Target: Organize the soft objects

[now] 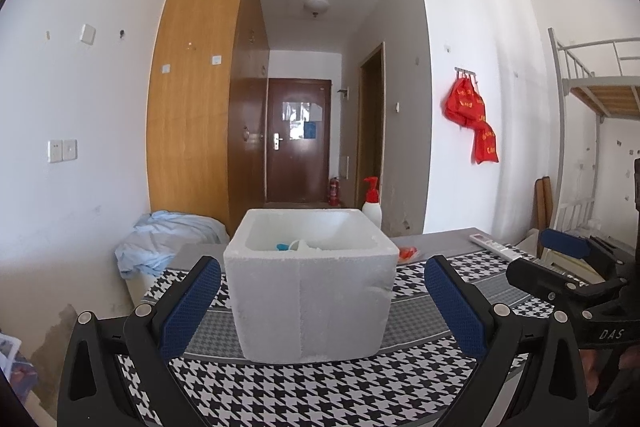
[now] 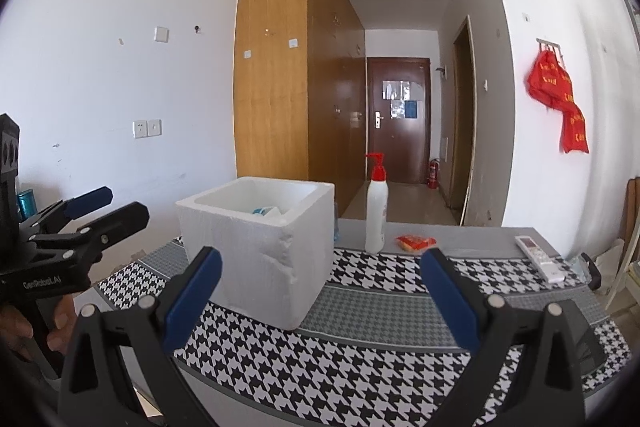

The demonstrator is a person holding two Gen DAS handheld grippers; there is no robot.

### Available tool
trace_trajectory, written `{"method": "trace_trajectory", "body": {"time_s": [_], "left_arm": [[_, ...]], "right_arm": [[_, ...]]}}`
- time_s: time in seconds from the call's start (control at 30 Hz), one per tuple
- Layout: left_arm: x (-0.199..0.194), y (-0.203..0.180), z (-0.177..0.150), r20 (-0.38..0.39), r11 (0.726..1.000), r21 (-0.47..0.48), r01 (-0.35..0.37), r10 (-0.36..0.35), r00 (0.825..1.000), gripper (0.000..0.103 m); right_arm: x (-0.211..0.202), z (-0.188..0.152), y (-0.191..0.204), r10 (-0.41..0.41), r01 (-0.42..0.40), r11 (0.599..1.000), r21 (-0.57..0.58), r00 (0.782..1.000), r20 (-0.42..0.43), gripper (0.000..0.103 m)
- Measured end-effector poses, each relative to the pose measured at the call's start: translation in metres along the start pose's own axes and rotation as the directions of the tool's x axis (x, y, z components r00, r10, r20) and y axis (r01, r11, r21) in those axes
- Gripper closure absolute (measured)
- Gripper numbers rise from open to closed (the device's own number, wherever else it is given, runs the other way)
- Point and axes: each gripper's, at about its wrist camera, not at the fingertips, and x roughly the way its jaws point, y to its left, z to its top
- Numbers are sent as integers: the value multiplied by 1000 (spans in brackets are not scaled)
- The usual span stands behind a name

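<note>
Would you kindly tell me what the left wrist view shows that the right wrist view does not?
Only the left wrist view shows the blue cloth heap and the bunk bed. Only the right wrist view shows the teal cup. Both share the foam box, pump bottle, red packet, remote and both open tools.

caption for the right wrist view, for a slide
Open right gripper faces a white foam box on a houndstooth cloth, pump bottle beside it.
</note>
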Motion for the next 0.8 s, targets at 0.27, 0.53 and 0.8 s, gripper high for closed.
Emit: {"method": "trace_trajectory", "body": {"time_s": [0.27, 0.53, 0.8], "left_arm": [[-2, 4, -12, -10, 1000, -12, -20, 19, 1000, 1], [-9, 8, -21, 6, 999, -16, -39, 39, 999, 1], [-15, 6, -22, -5, 999, -15, -32, 32, 999, 1]], "right_arm": [[-1, -8, 2, -7, 7, 1000, 3, 1000, -5, 2], [-1, -12, 0, -20, 20, 1000, 15, 1000, -3, 2], [-10, -12, 5, -17, 17, 1000, 10, 1000, 6, 2]]}}
